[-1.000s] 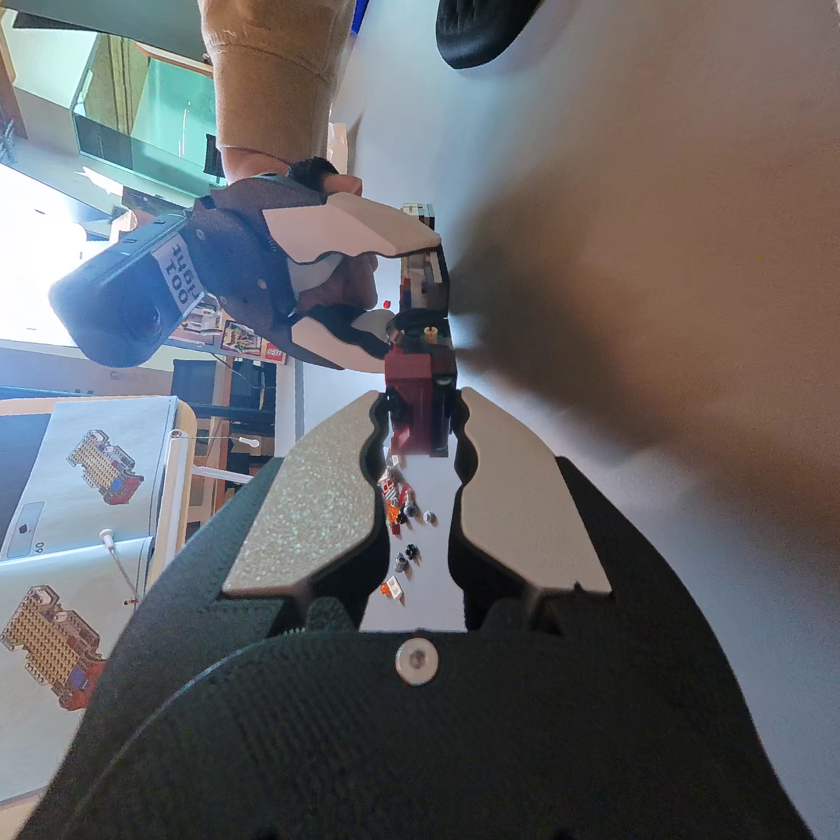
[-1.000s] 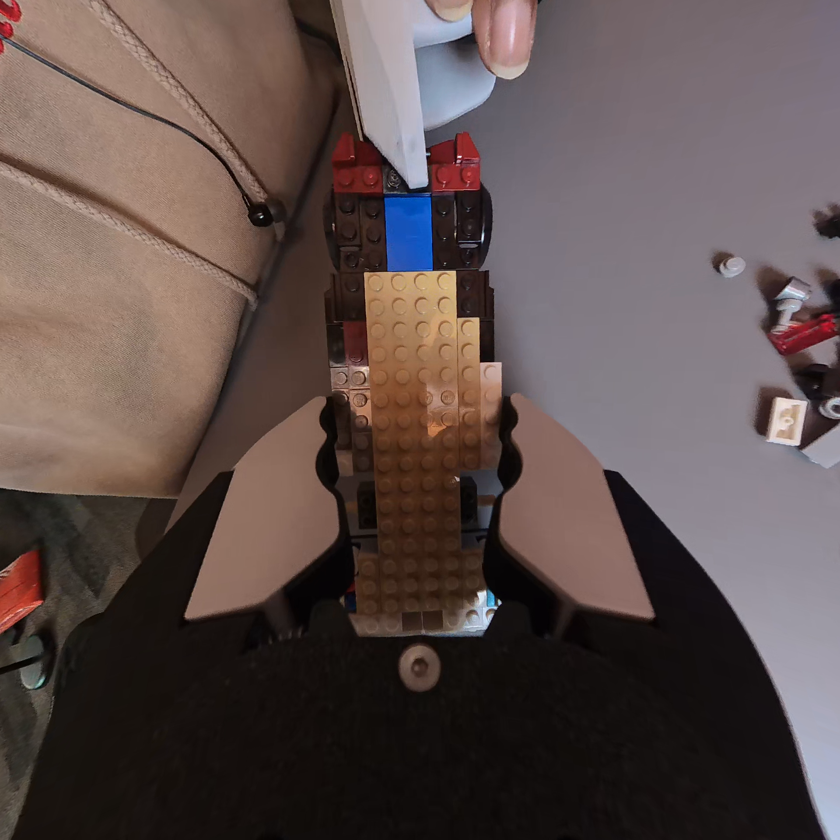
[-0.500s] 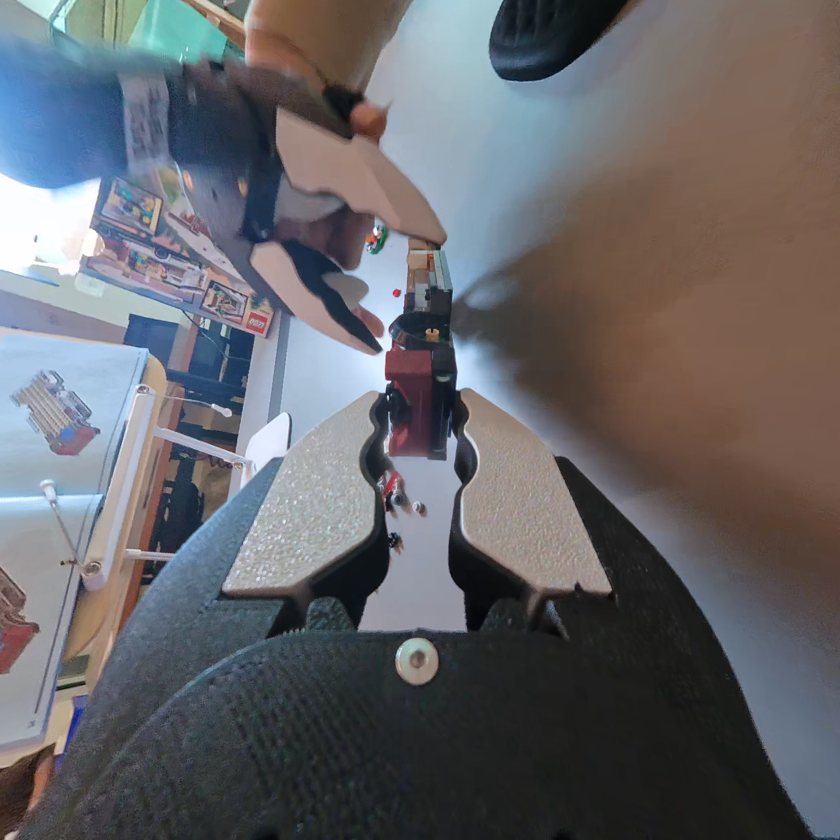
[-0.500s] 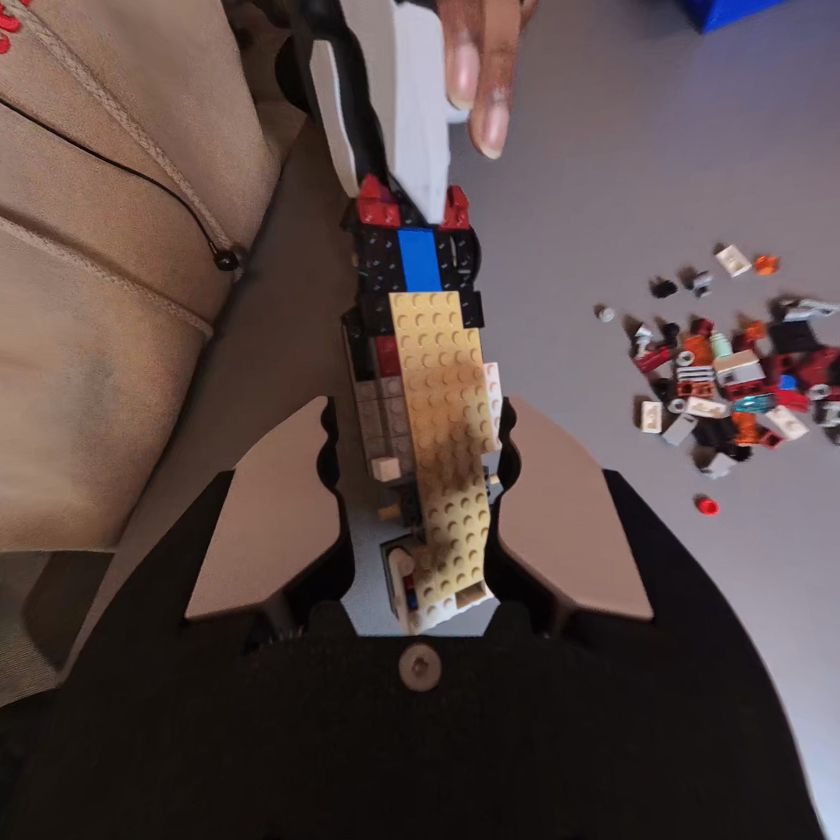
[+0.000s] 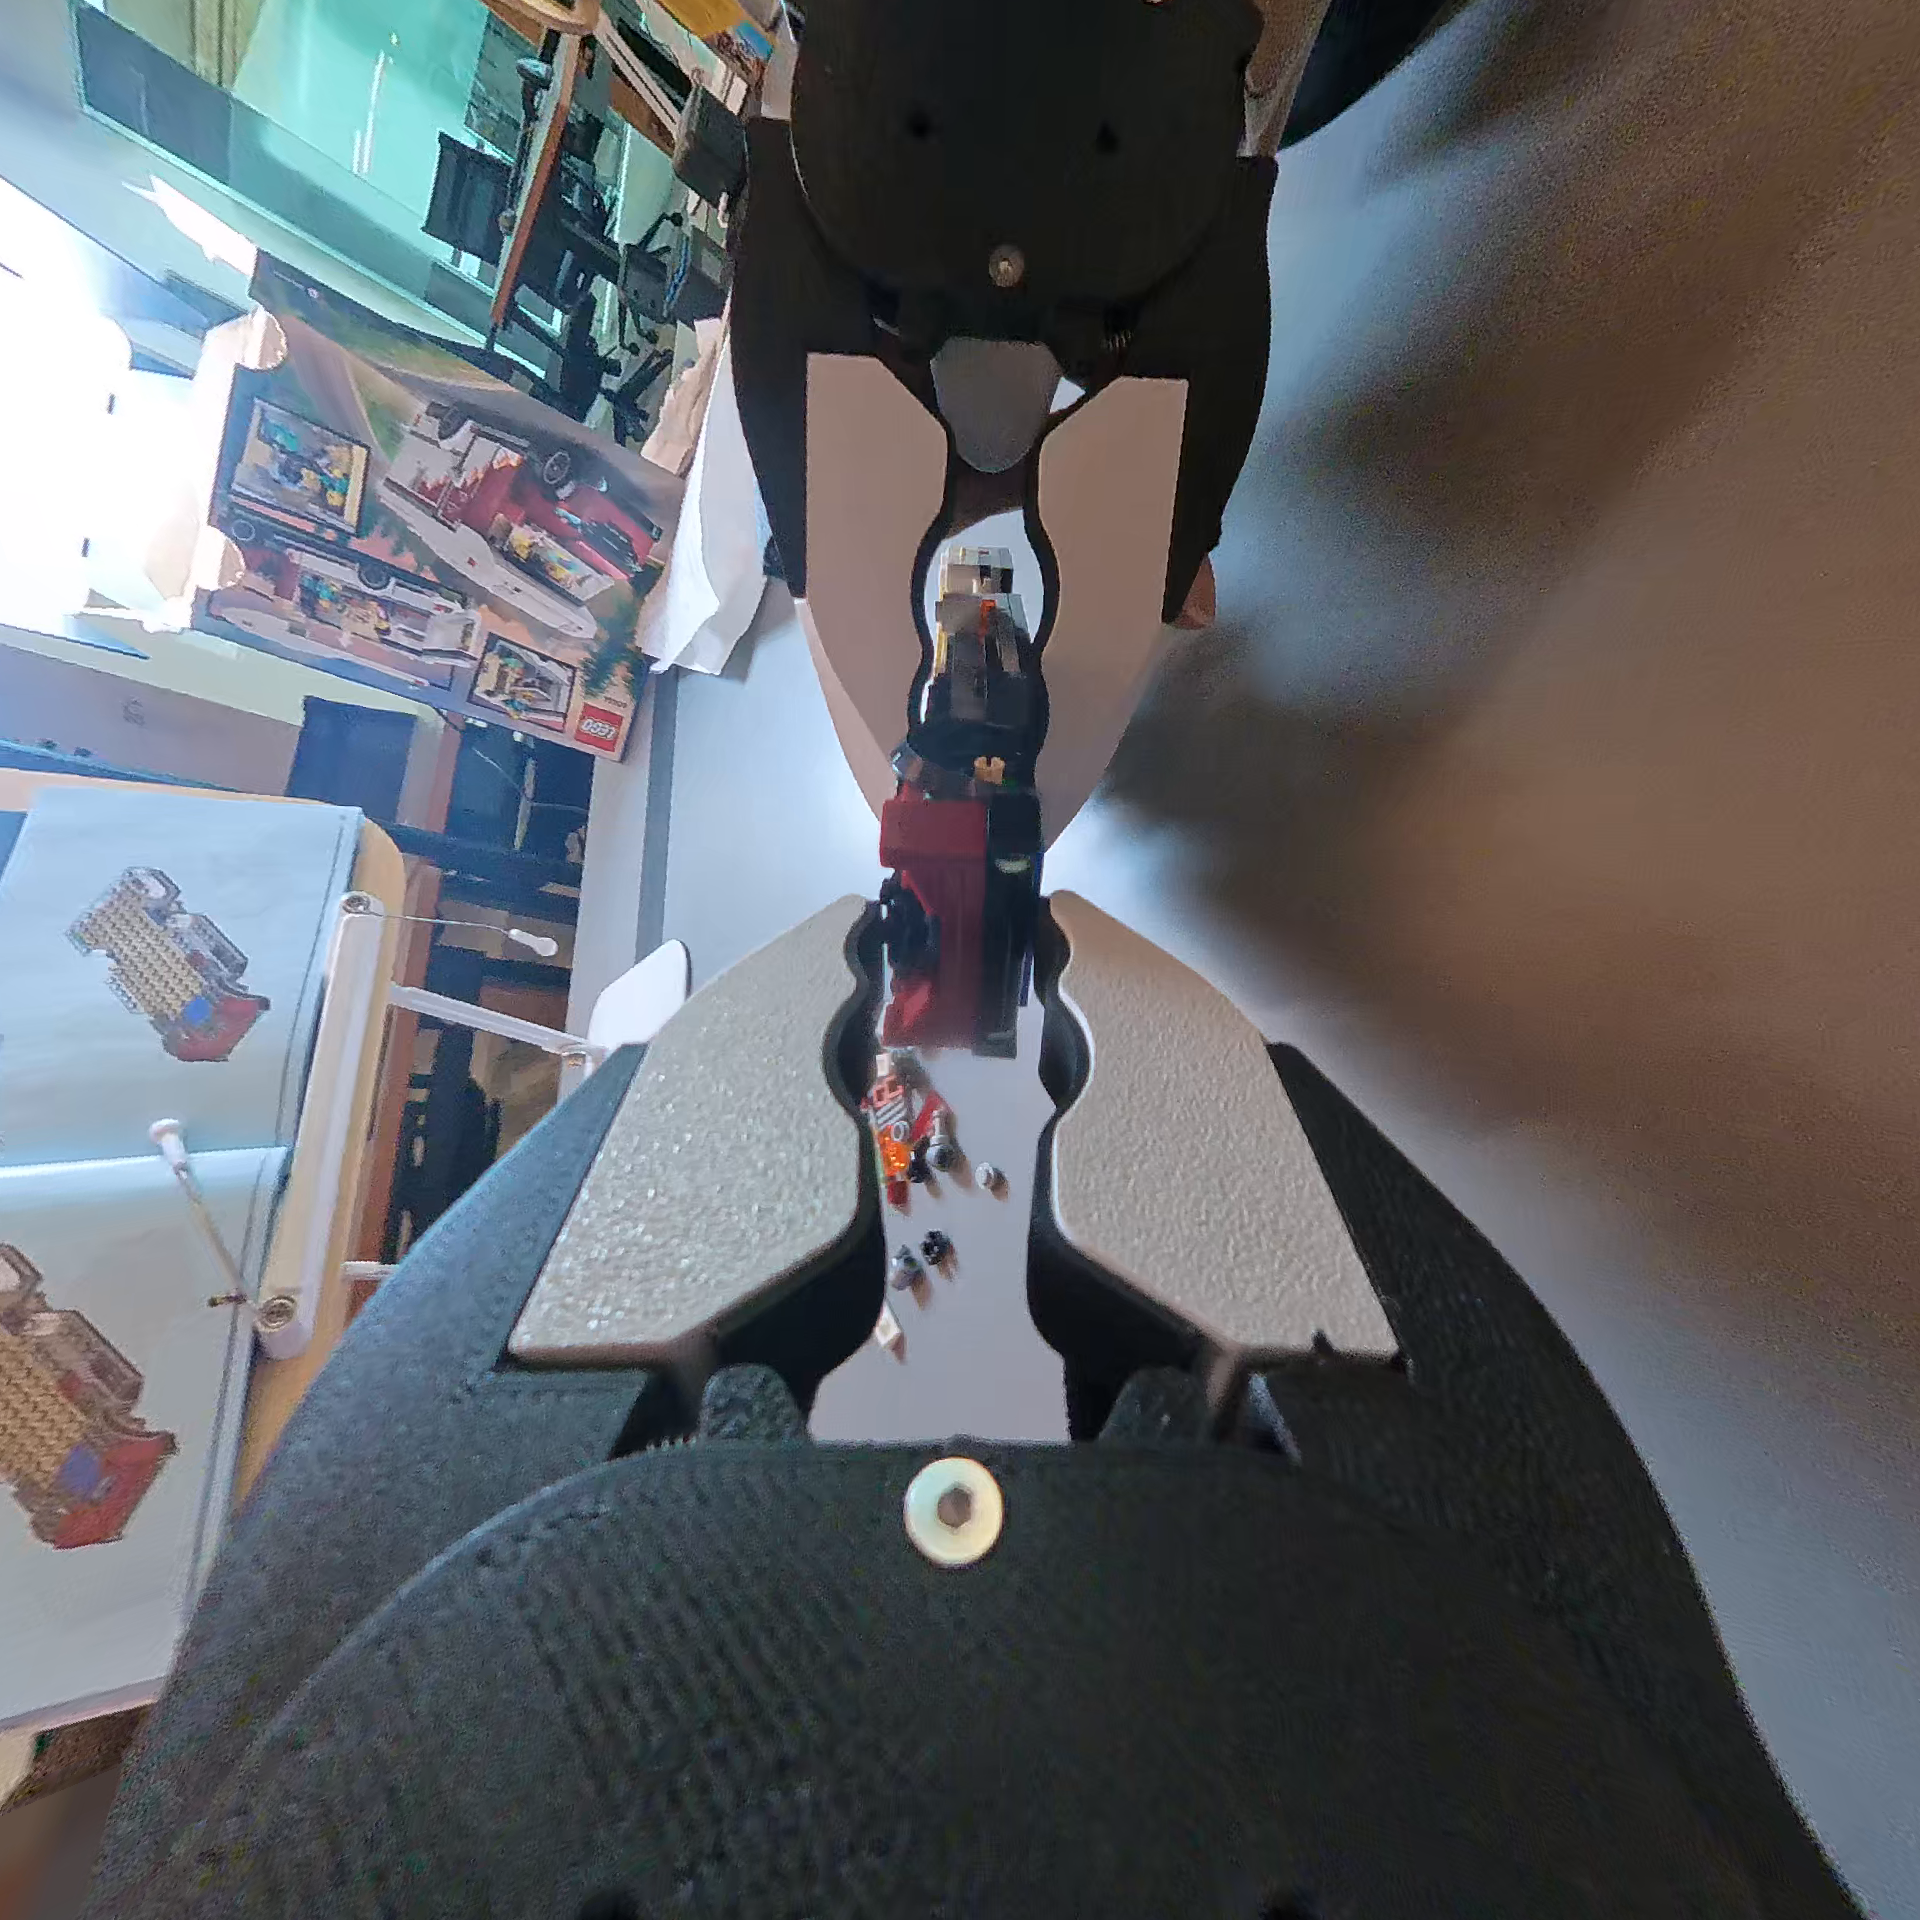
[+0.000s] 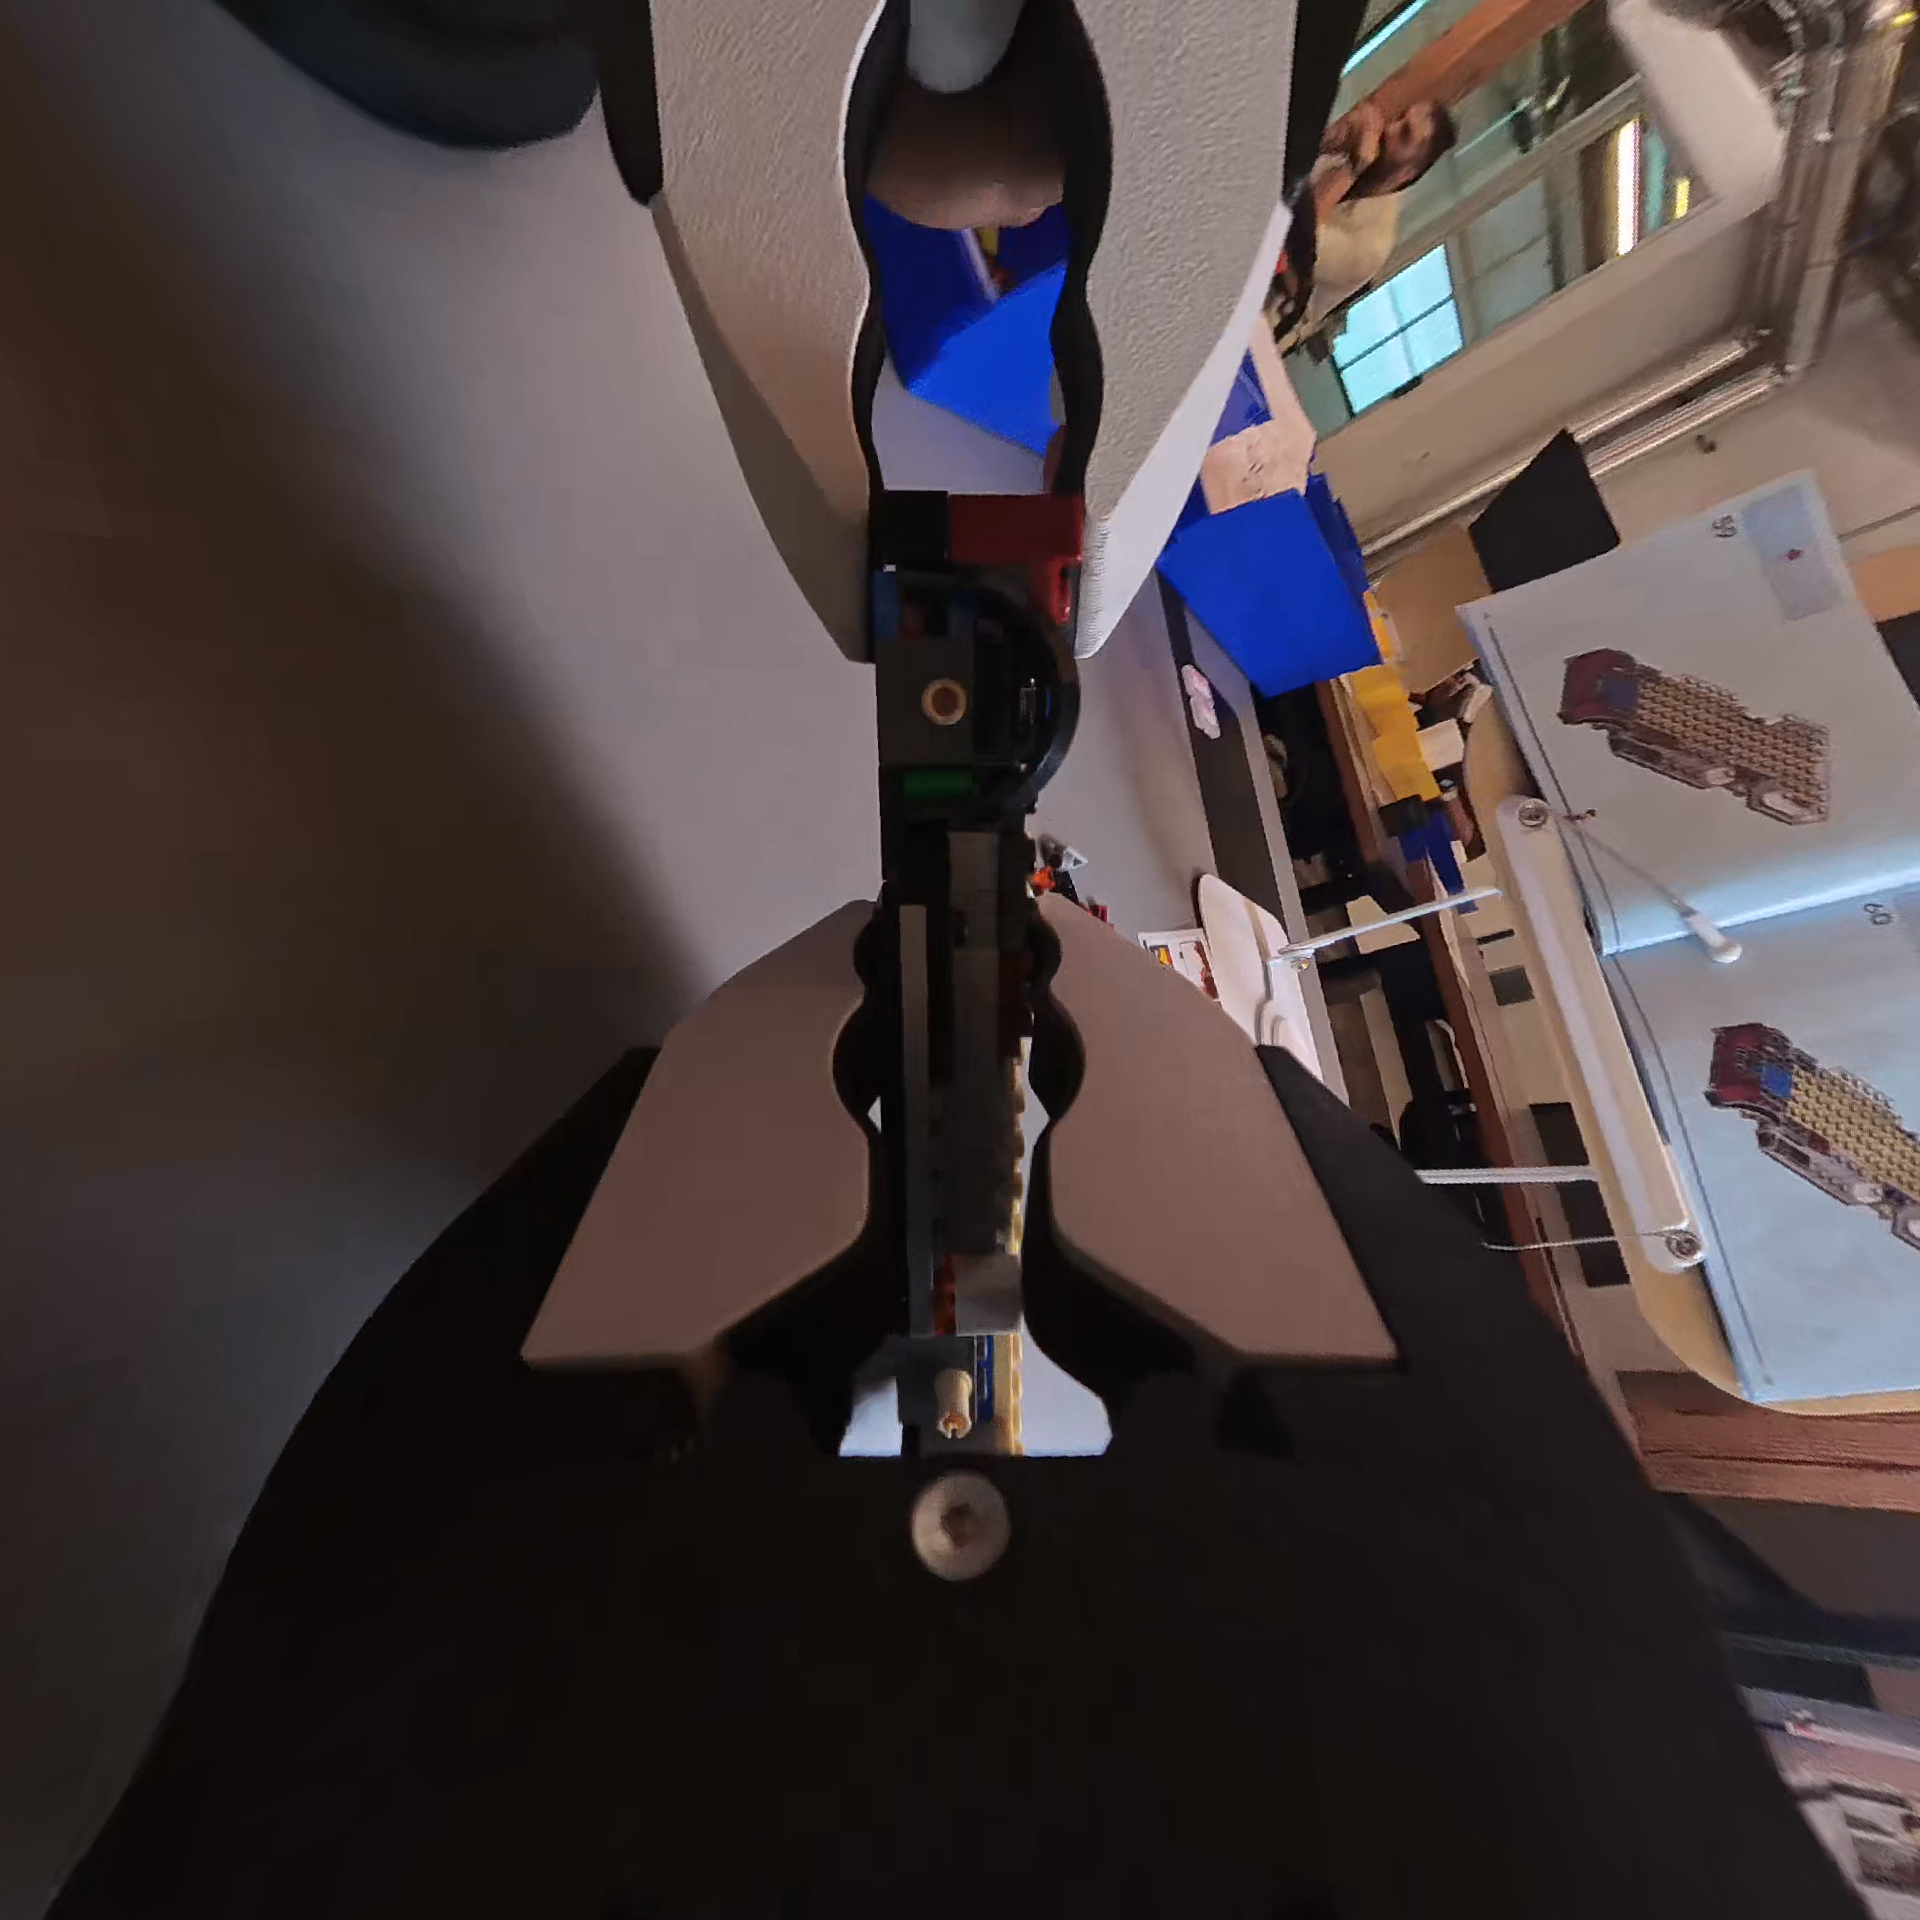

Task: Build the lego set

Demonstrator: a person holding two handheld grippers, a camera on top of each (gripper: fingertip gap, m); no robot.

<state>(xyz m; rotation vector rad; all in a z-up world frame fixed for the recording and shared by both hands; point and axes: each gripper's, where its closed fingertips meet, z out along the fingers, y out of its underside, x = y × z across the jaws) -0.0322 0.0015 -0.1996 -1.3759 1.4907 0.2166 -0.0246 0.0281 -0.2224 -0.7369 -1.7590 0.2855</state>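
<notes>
the brick-built truck model (image 5: 961,914) hangs edge-on above the grey table (image 5: 1351,1195), gripped at both ends. the left gripper (image 5: 951,935) is narrowed onto its dark red cab end, pads pressing either side; the right gripper (image 6: 956,935) is clamped on the long tan and grey rear. below the model lie loose small bricks (image 5: 914,1143). beside the table stand an open instruction booklet (image 5: 156,987) and a picture box (image 5: 436,561). blue bins (image 6: 1268,582) sit behind. the model's middle is hard to make out.
</notes>
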